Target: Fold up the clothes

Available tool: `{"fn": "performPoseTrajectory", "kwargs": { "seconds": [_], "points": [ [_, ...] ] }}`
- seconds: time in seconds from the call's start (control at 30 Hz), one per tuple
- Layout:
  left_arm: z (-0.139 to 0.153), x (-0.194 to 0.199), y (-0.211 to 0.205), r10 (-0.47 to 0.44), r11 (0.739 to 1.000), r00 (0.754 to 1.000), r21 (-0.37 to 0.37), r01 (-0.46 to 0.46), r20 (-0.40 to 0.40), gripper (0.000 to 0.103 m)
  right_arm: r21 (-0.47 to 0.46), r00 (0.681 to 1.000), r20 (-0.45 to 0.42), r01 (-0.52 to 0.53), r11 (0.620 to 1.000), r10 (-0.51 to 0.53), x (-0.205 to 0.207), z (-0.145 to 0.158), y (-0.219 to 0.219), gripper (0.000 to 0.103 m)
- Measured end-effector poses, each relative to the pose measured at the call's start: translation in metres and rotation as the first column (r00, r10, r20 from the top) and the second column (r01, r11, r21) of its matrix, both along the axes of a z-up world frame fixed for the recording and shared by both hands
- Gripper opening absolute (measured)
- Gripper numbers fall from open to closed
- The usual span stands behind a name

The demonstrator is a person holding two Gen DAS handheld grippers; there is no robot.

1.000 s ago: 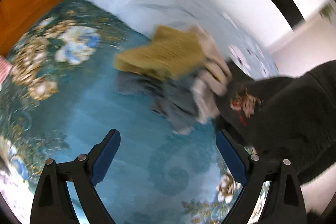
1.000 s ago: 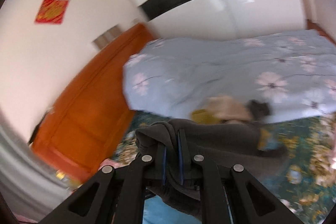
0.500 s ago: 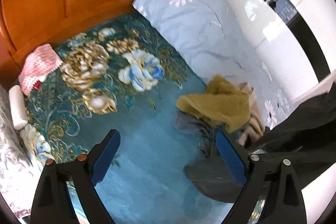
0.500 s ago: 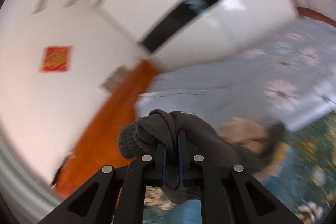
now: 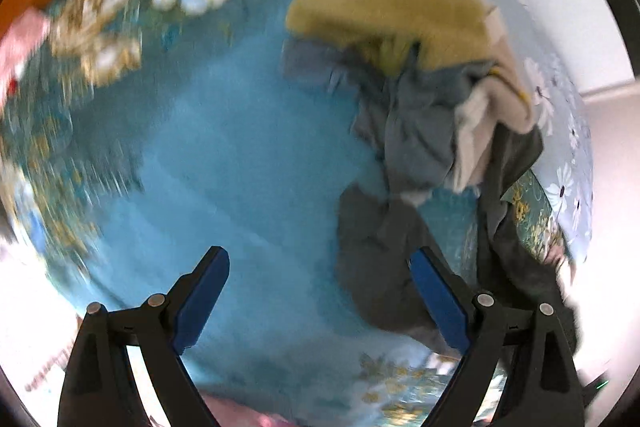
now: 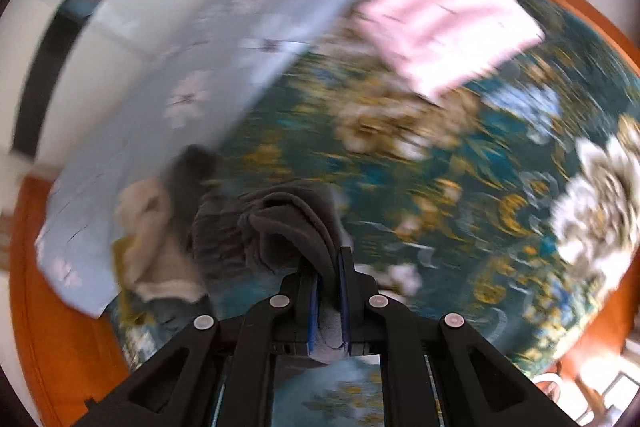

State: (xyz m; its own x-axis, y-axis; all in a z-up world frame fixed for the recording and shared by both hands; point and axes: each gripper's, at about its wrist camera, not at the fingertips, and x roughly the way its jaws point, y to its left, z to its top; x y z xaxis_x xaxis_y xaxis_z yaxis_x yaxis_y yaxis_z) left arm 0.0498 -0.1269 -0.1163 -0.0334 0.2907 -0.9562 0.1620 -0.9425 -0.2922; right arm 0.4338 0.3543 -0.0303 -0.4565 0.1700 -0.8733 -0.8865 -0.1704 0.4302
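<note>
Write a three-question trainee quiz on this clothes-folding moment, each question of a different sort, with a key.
1. True or false: the right gripper is shut on the dark grey fleece garment.
2. Multiple choice: the left gripper is A) clamped on the mustard-yellow knitted top, B) open and holding nothing, C) shut on a pillow.
3. Fill in: in the heap of clothes on the teal floral bedspread, the garment lying on top is ____ in colour.

Key: 1 true; 2 B; 3 mustard yellow.
</note>
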Motion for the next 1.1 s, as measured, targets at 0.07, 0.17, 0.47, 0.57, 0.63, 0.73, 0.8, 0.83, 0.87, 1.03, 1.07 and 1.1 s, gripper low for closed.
{"fn": "performPoseTrajectory", "kwargs": {
  "seconds": [0.07, 0.17, 0.47, 0.57, 0.63, 0.73, 0.8, 0.83, 0.87, 1.03, 1.07, 1.1],
  "points": [
    [-0.012, 0.002, 0.006, 0.056, 0.998, 0.997, 0.027, -0.057, 0.051, 0.093, -0.047, 0.997, 0.051, 0.062, 0.997, -0.06, 0.029, -0.027, 0.011, 0.009],
    [-0.027, -0.003, 0.02, 0.116, 0.99, 0.987, 0.069, -0.124, 0.108, 0.093, -0.112, 0.981, 0.133, 0.158, 0.981, -0.143, 0.072, -0.066, 0.029, 0.009],
    [-0.086, -0.033, 0.088, 0.202, 0.969, 0.945, 0.085, -0.23, 0.259, 0.093, -0.159, 0.969, 0.214, 0.161, 0.974, -0.125, 0.087, -0.095, 0.047, 0.012],
    [-0.111, -0.035, 0.099, 0.262, 0.959, 0.917, 0.028, -0.283, 0.302, 0.09, -0.16, 0.97, 0.224, 0.13, 0.979, -0.092, 0.081, -0.093, 0.05, 0.013],
    [-0.123, -0.035, 0.102, 0.295, 0.951, 0.899, -0.012, -0.308, 0.324, 0.078, -0.159, 0.97, 0.231, 0.113, 0.981, -0.074, 0.079, -0.091, 0.049, 0.013],
    [-0.135, -0.035, 0.103, 0.318, 0.947, 0.879, -0.088, -0.307, 0.356, 0.053, -0.162, 0.969, 0.239, 0.108, 0.981, -0.067, 0.081, -0.089, 0.046, 0.013],
    [-0.138, -0.034, 0.098, 0.338, 0.941, 0.866, -0.106, -0.322, 0.37, 0.034, -0.167, 0.968, 0.24, 0.117, 0.979, -0.075, 0.082, -0.089, 0.044, 0.013],
    [-0.137, -0.033, 0.095, 0.345, 0.938, 0.861, -0.11, -0.328, 0.374, 0.027, -0.169, 0.967, 0.241, 0.121, 0.978, -0.078, 0.082, -0.089, 0.043, 0.013],
    [-0.136, -0.032, 0.093, 0.351, 0.936, 0.856, -0.114, -0.333, 0.378, 0.019, -0.17, 0.967, 0.241, 0.124, 0.978, -0.081, 0.081, -0.088, 0.041, 0.013],
    [-0.109, -0.03, 0.081, 0.31, 0.945, 0.875, -0.023, -0.325, 0.371, 0.01, -0.166, 0.979, 0.189, 0.107, 0.98, -0.075, 0.067, -0.075, 0.036, 0.013],
    [-0.097, -0.033, 0.078, 0.28, 0.951, 0.894, 0.024, -0.308, 0.351, 0.01, -0.159, 0.985, 0.158, 0.101, 0.982, -0.076, 0.064, -0.068, 0.035, 0.013],
    [-0.079, -0.036, 0.073, 0.243, 0.956, 0.918, 0.086, -0.282, 0.312, 0.01, -0.151, 0.989, 0.126, 0.094, 0.984, -0.076, 0.06, -0.062, 0.034, 0.013]
  ]
}}
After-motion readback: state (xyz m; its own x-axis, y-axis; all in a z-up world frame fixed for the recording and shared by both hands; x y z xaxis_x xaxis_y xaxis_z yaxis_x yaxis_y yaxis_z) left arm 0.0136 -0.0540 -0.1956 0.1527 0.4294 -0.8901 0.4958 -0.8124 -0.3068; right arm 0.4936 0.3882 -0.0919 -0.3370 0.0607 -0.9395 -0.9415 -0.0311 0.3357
